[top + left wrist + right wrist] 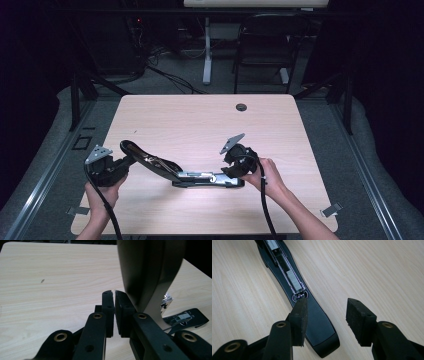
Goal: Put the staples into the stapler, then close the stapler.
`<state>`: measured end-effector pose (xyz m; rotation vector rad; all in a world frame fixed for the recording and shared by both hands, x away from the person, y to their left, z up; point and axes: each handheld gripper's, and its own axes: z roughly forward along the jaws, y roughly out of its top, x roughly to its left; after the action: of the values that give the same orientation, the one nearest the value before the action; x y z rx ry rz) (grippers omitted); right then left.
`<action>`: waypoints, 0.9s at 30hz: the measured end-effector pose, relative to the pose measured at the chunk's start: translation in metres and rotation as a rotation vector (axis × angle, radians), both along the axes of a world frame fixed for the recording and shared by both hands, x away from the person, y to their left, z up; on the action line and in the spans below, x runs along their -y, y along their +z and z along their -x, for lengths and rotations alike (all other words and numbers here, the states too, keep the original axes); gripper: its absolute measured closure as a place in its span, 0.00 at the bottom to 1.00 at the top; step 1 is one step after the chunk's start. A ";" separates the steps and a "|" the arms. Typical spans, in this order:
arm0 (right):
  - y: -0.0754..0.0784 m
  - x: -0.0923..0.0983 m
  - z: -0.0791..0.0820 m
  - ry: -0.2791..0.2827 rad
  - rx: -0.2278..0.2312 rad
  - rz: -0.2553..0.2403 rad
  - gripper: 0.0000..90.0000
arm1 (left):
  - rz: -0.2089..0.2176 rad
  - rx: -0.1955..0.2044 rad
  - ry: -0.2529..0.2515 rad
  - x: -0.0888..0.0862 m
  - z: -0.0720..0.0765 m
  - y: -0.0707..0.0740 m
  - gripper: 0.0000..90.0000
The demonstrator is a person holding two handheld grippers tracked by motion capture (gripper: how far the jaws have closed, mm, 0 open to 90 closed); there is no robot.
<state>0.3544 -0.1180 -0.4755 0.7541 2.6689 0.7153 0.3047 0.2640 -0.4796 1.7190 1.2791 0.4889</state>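
Two grippers (131, 161) (231, 172), open stapler (200, 179), staples (293, 280) visible close-up

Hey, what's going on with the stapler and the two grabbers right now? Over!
Left gripper shut, beside raised stapler lid. Right gripper open around stapler base, not pinching. Staple tray exposed. Nothing in the way.

- An opened stapler (185, 175) lay on the table (200, 120), near its front edge.
- Its raised top arm (145, 157) stood left of its flat base (210, 181).
- The left gripper (107, 170) sat at the arm's left end, the right gripper (235, 167) over the base's right end.
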 end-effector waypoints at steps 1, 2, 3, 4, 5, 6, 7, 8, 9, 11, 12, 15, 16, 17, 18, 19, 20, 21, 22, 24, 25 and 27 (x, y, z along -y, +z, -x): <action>0.000 0.000 0.000 -0.004 0.001 -0.005 0.58 | 0.000 -0.001 -0.003 0.000 0.000 0.000 0.97; 0.000 0.001 -0.001 -0.005 0.002 0.003 0.58 | 0.009 0.006 0.003 0.000 -0.001 -0.001 0.97; 0.000 0.001 -0.002 -0.010 0.001 -0.011 0.59 | 0.009 0.002 0.001 0.000 -0.001 -0.001 0.97; 0.000 0.002 -0.002 -0.013 0.004 -0.013 0.59 | 0.012 0.004 0.004 0.000 -0.001 -0.001 0.97; 0.001 0.002 -0.003 -0.014 0.005 -0.011 0.60 | 0.015 0.004 0.004 -0.001 -0.001 -0.001 0.97; 0.001 0.002 -0.003 -0.018 0.007 -0.014 0.61 | 0.013 0.004 0.002 0.000 -0.001 -0.001 0.98; 0.001 0.002 -0.003 -0.023 0.011 -0.012 0.62 | 0.015 0.005 0.001 0.000 -0.001 0.000 0.98; 0.002 0.002 -0.003 -0.024 0.011 -0.011 0.62 | 0.016 0.006 0.001 0.000 -0.001 0.000 0.98; 0.002 0.001 -0.003 -0.024 0.013 -0.012 0.63 | 0.017 0.010 0.001 0.000 -0.001 0.000 0.99; 0.003 0.001 -0.003 -0.025 0.020 -0.017 0.63 | 0.017 0.011 -0.001 0.001 -0.001 0.000 0.99; 0.004 0.000 -0.003 -0.023 0.022 -0.009 0.63 | 0.017 0.011 -0.001 0.001 -0.001 0.000 1.00; 0.006 0.000 -0.002 -0.027 0.030 -0.018 0.65 | 0.023 0.016 -0.009 0.002 -0.001 0.001 1.00; 0.007 0.000 -0.002 -0.025 0.032 -0.016 0.65 | 0.024 0.016 -0.009 0.003 -0.001 0.001 1.00; 0.007 0.000 -0.002 -0.027 0.033 -0.026 0.66 | 0.023 0.013 -0.014 0.003 -0.001 0.002 1.00; 0.007 0.000 -0.002 -0.030 0.036 -0.028 0.67 | 0.026 0.022 -0.015 0.004 -0.002 0.002 1.00; 0.008 0.000 -0.002 -0.032 0.038 -0.031 0.68 | 0.023 0.022 -0.020 0.005 -0.003 0.003 1.00; 0.008 0.000 -0.002 -0.033 0.046 -0.040 0.70 | 0.026 0.026 -0.024 0.007 -0.005 0.004 1.00; 0.010 0.000 -0.002 -0.035 0.049 -0.040 0.71 | 0.021 0.029 -0.025 0.009 -0.005 0.004 1.00; 0.011 -0.001 -0.002 -0.034 0.051 -0.042 0.72 | 0.022 0.035 -0.026 0.010 -0.006 0.004 1.00; 0.012 -0.002 -0.001 -0.035 0.055 -0.054 0.75 | 0.021 0.036 -0.034 0.014 -0.007 0.006 1.00; 0.013 -0.004 -0.001 -0.034 0.056 -0.062 0.76 | 0.023 0.041 -0.037 0.014 -0.007 0.006 1.00; 0.015 -0.006 -0.001 -0.027 0.056 -0.064 0.78 | 0.024 0.046 -0.039 0.017 -0.007 0.007 1.00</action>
<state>0.3549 -0.1118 -0.4608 0.7735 2.5921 0.8064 0.3118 0.2471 -0.4731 1.7000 1.2113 0.4857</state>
